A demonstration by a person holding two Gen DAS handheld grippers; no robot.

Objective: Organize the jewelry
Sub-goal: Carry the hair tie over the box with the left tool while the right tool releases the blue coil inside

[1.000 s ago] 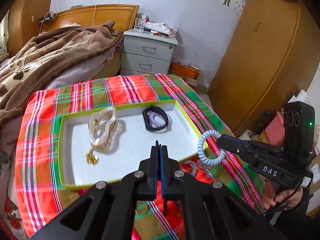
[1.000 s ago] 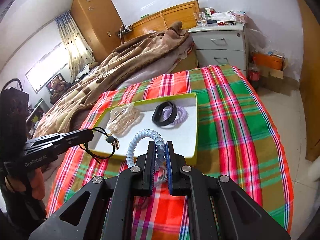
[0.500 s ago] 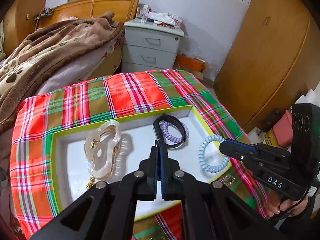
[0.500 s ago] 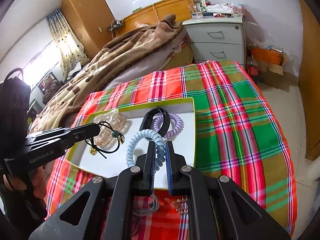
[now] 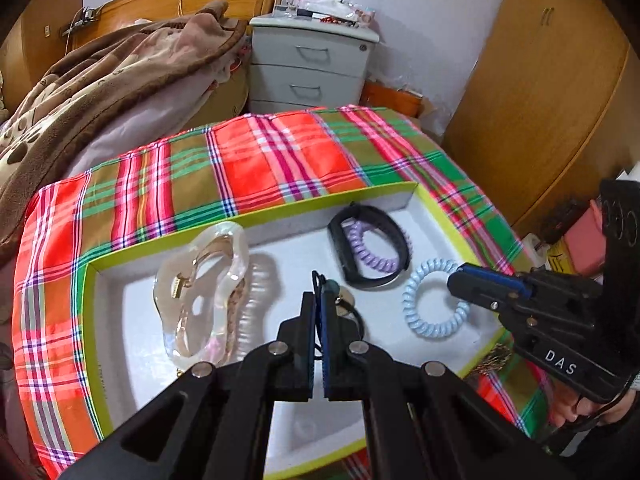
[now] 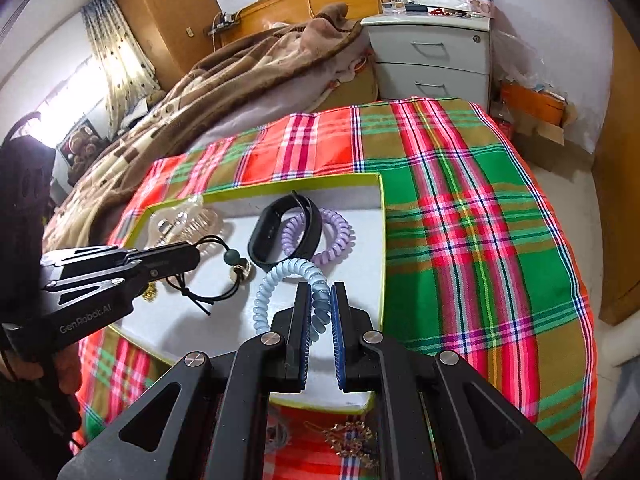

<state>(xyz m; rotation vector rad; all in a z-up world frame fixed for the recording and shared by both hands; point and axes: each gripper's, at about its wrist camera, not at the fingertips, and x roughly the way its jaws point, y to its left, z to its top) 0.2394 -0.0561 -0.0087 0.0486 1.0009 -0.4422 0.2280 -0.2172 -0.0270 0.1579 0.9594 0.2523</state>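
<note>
Dangling pale-blue spiral hair tie [image 6: 280, 280]

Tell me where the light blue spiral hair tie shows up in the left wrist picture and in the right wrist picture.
Left wrist view: the light blue spiral hair tie is right of centre, over the tray's right part, held by the right gripper.
Right wrist view: it sits at lower centre, pinched in that gripper.
Shared landmark: the black band looped with the purple spiral tie, just beyond it in both.

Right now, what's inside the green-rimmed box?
In the box: clear hair claw, black band over purple coil tie, a small gold piece. Anything beneath the claw is hidden.
</note>
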